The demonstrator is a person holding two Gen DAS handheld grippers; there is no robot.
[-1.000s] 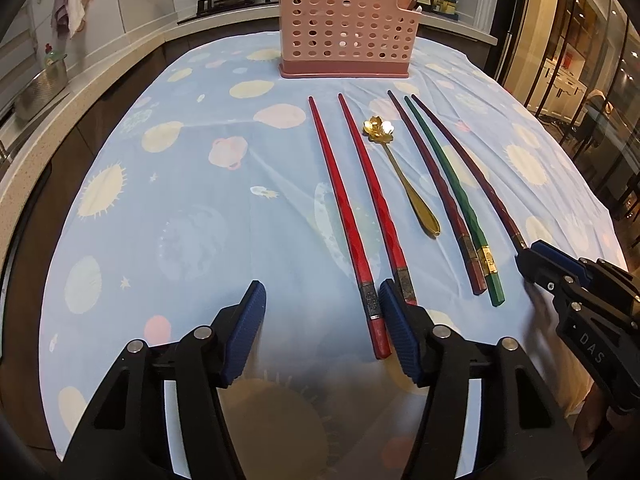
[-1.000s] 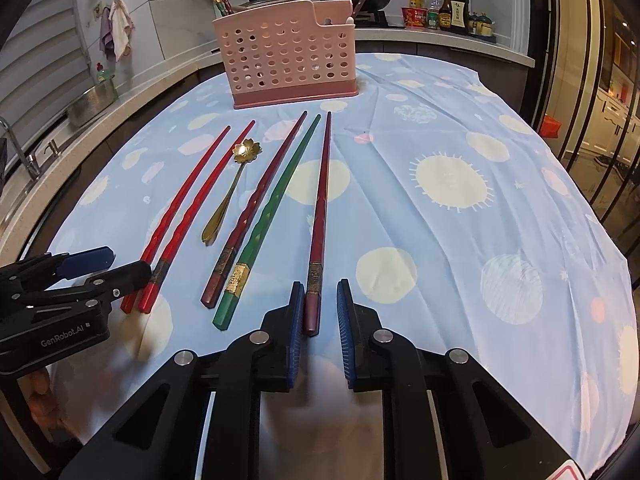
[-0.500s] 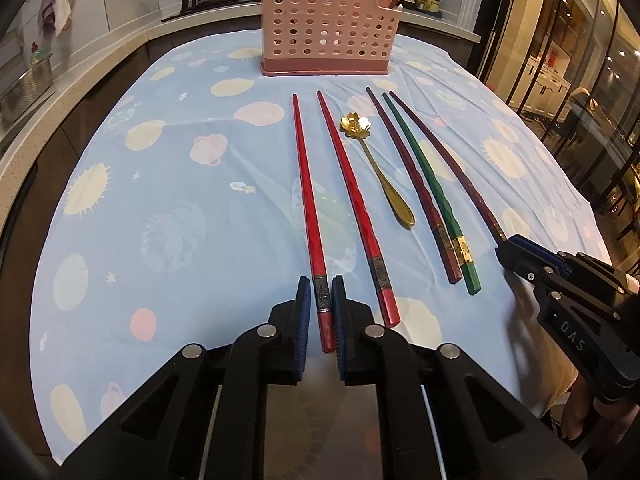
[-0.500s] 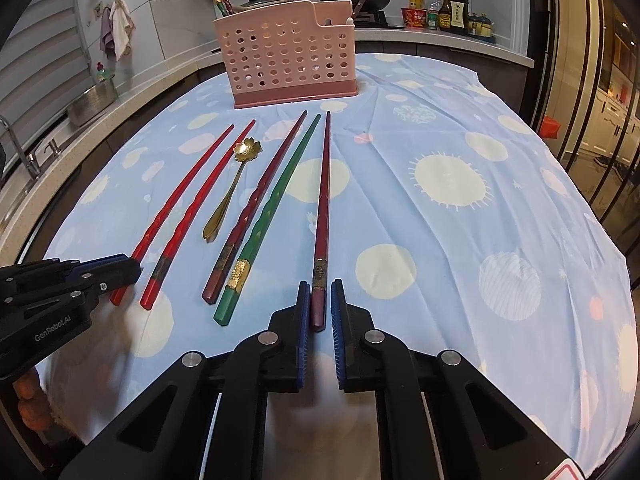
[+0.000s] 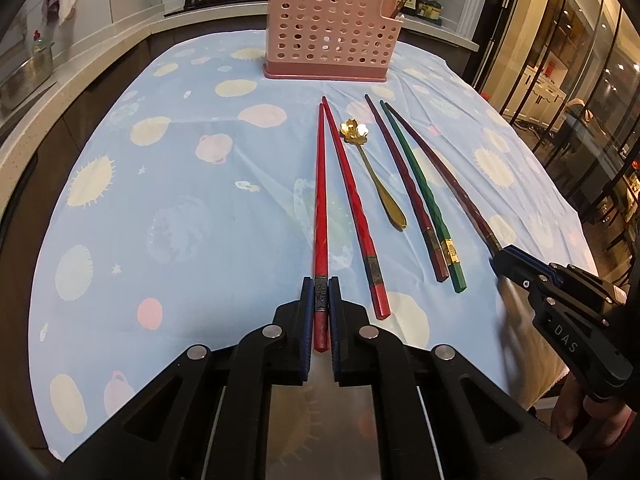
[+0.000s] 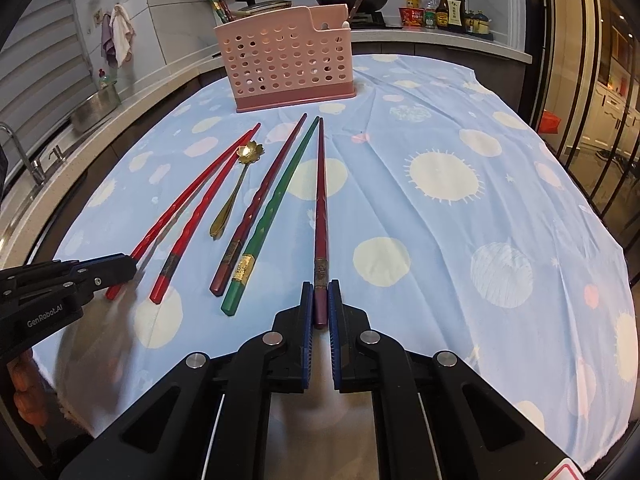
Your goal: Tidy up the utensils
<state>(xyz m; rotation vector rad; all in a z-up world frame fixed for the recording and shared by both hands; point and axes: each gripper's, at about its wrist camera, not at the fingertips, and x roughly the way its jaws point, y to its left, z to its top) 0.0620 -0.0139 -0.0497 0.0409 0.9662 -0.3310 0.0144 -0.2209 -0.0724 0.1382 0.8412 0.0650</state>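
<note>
Chopsticks: red chopstick point(image 5: 321, 216) clamped in left gripper point(image 5: 320, 300); maroon chopstick point(image 6: 320, 208) clamped in right gripper point(image 6: 320, 304).

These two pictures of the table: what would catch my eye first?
Two black tongs, each pinching the near end of a chopstick: the left tongs on a bright red chopstick, the right tongs on a dark maroon chopstick. Between them lie more chopsticks and a gold flower-headed spoon on a sun-patterned blue cloth. A pink perforated holder stands at the far end.
</note>
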